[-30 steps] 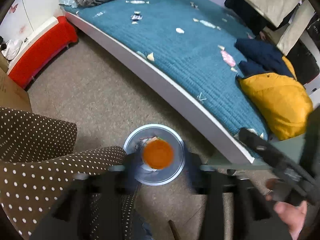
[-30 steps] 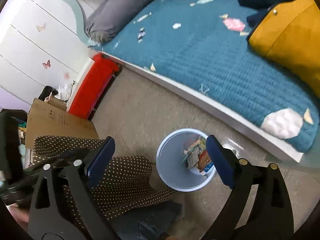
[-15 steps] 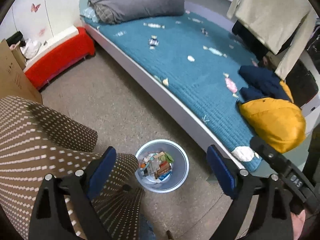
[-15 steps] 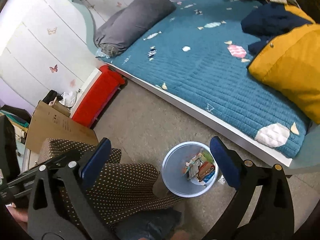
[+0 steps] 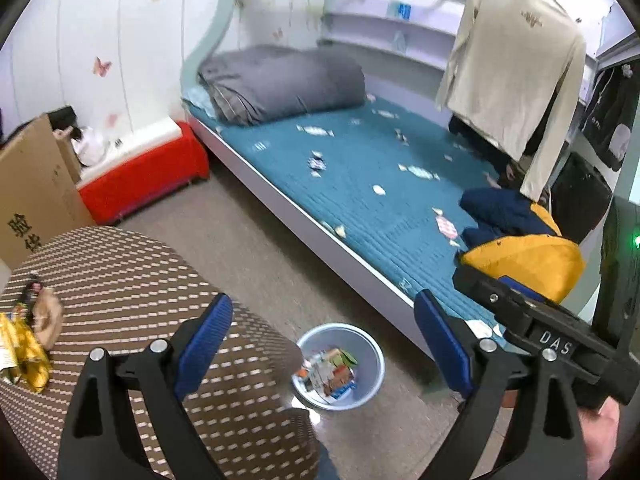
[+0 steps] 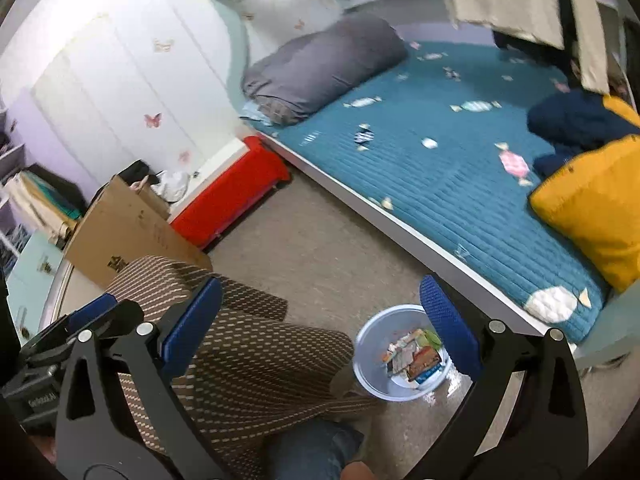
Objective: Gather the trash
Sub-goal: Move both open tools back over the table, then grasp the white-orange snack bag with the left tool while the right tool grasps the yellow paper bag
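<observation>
Bedroom floor point(image 5: 256, 248) | bin point(image 5: 372, 364) | both tools spread, empty | snack bags point(image 5: 24, 344): left view only

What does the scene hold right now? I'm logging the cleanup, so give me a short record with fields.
bin: on the floor beside the bed, holding packets and wrappers
bed: teal cover; whether its scattered candy shapes are print or litter, cannot tell
table: dotted cloth, yellow wrappers at its left edge
left gripper: open, nothing between the pads
right gripper: open, nothing held
</observation>
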Demonstrator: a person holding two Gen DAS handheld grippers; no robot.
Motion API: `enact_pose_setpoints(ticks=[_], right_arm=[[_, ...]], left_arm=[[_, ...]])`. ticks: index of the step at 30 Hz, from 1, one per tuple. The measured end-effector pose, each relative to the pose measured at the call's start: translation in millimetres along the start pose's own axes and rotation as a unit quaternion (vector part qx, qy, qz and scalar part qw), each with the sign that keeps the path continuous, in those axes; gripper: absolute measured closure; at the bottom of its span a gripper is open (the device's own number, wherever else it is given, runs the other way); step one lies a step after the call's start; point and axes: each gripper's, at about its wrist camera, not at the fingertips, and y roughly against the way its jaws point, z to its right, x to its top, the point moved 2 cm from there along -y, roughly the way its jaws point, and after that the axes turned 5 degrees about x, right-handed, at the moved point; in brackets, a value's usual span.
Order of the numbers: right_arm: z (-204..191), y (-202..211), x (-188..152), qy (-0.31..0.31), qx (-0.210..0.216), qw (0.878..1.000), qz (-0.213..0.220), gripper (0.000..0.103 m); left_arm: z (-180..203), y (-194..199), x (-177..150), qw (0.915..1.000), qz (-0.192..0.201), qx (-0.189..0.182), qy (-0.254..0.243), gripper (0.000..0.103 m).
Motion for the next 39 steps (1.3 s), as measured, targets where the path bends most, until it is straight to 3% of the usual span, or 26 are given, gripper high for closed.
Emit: enact_pose_setpoints(ticks=[12, 20, 25, 39], right_arm=[[-102, 13, -3, 0.062, 0.062, 0.996, 0.006, 0.006], [-177, 18, -11, 0.115, 0.113, 0.987, 0.007, 0.006], [-223, 5, -22, 0.153, 0.139, 0.978, -0.012, 0.006], [-320, -59, -78, 0.239, 0.175, 0.951, -0.094, 0.006]], left_arm=[[-75, 72, -20, 0.9963, 0.064, 0.044, 0.037, 0.013], [-143, 117, -35, 0.9881, 0.102, 0.087, 0.075, 0.012], [-186, 134, -49, 0.9804, 0.116, 0.118, 0.107, 0.012], [-310, 151, -105, 0.9564, 0.108, 0.205, 0.178, 0.012]])
